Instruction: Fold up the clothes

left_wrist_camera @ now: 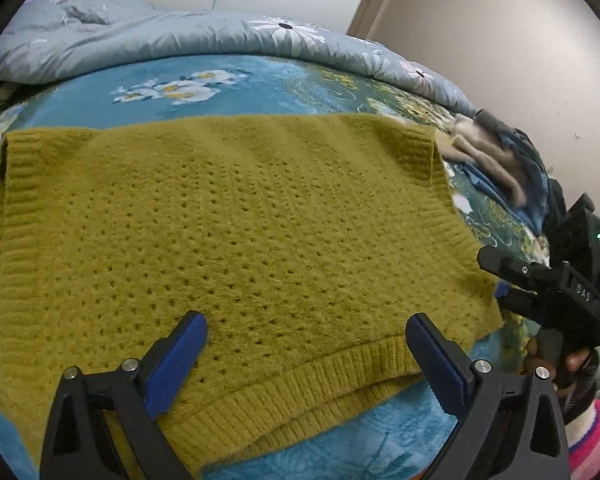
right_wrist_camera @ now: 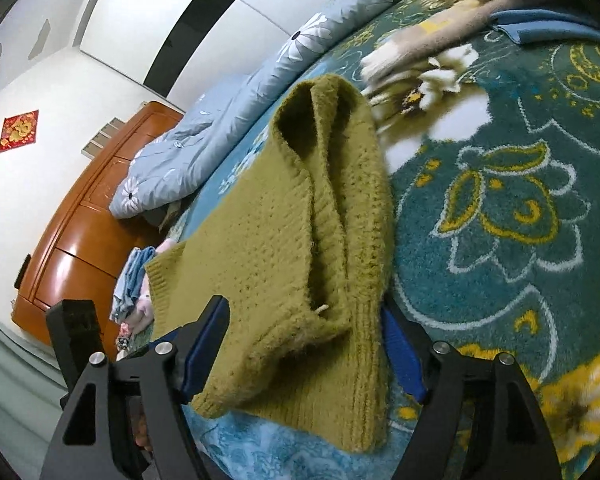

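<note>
In the left wrist view the mustard knit sweater lies flat across the middle of the frame on the floral bedspread. The left gripper stands wide apart above its ribbed hem, holding nothing. It looks soft, thick and floppy, so I would grip the ribbed edges.

In the right wrist view the right gripper stands apart around a bunched corner without pressing it. No containers show.

A bed's teal floral blanket carries a mustard knit sweater. Behind the sweater lies a grey daisy-print duvet; to the sweater's right, a heap of beige and blue clothes.
</note>
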`<state>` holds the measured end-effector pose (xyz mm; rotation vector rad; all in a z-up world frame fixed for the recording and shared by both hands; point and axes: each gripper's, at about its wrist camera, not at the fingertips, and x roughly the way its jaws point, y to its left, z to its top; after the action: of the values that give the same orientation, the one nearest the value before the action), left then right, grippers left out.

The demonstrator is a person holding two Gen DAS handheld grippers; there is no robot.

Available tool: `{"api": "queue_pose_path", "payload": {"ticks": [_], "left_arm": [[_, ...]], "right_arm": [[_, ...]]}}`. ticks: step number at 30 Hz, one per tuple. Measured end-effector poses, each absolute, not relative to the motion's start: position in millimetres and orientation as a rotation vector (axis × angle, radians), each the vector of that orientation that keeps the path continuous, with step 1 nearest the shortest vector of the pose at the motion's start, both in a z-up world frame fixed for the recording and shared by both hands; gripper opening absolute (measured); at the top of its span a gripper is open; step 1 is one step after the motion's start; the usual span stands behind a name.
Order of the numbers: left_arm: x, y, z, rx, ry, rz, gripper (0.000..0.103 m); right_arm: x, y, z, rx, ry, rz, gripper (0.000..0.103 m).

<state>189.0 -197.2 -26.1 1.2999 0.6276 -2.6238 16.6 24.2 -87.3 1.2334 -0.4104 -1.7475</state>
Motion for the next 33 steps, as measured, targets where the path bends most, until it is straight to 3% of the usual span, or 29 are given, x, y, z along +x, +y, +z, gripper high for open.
{"api": "queue_pose_path", "payload": {"ticks": [11,14,15,18,20,24,33], "left_arm": [[201,-213,-28,1.267,0.832,-2.615,0.101],[202,-215,-22,1.224,0.885,-2.622,0.100],[203,-215,-21,1.206,0.905,-2.638,0.097],[201,-209,-21,1.219,0.848,-2.642,0.085],[198,-205,-23,1.258,0.779,-2.624,0.076],[197,-200,-26,1.285,0.703,-2.630,0.075],[267,-244,4,0.960,0.910,-2.658,0.075]], "right_arm": [[16,23,-87,1.259,-0.455,-1.770,0.077],[15,23,-85,1.278,-0.449,-1.776,0.055],[14,23,-86,1.285,-0.461,-1.768,0.042],[14,22,-83,1.296,-0.458,-1.773,0.024],[16,18,-77,1.291,-0.434,-1.790,0.023],[22,9,-50,1.243,-0.370,-1.821,0.021],[46,-39,16,1.156,-0.109,-1.889,0.020]]}}
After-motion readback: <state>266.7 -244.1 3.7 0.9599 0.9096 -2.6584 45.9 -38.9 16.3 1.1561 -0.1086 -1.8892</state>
